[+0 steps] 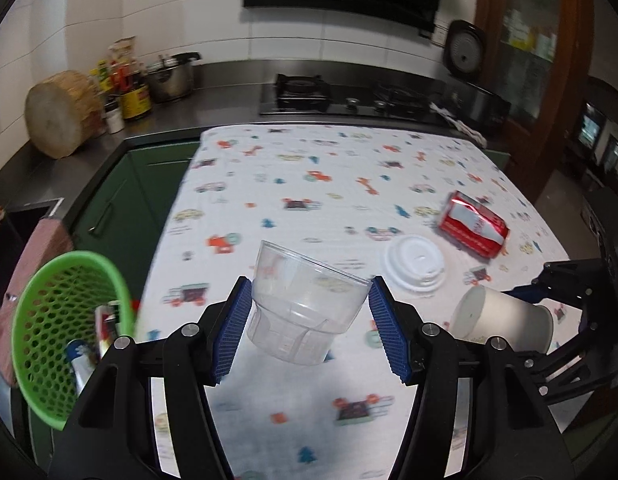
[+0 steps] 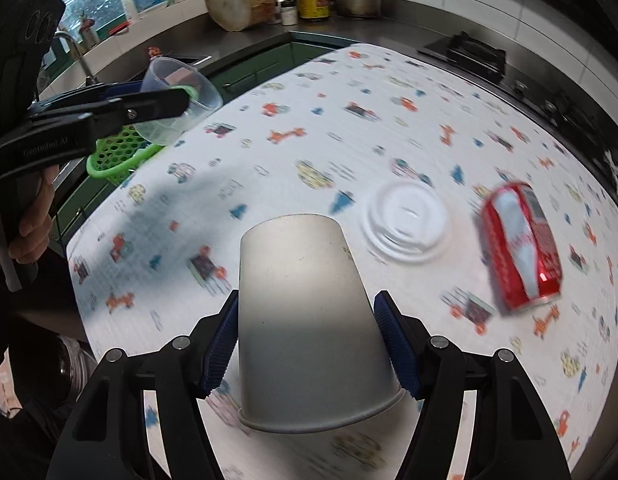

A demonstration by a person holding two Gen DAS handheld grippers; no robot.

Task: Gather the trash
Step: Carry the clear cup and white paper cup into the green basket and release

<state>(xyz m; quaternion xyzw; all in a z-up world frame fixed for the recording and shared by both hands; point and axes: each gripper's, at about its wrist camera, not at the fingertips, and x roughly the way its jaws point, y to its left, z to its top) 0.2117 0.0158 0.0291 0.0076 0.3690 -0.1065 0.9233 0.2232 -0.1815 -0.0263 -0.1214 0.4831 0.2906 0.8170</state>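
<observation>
- My left gripper is clamped on a clear plastic cup, pads pressing its ribbed wall near the rim, cup tilted and clear of the table. That wall is thin and slick; I judge it could bow and pop out if I swing hard.
- My right gripper squeezes a white paper cup, base pointing away, rim toward me. The taper narrows away from my pads, so it may creep forward out of the grip.
- The green basket sits off the table's left edge, already holding some trash. With the basket tipped and the opening small, the clear cup could catch the rim and bounce to the floor.
- Both hands are heading the same way; the two grippers may collide over the basket.
- The white lid and the dented red can lie close together on the cloth, still to collect; the can looks ready to roll if nudged.
</observation>
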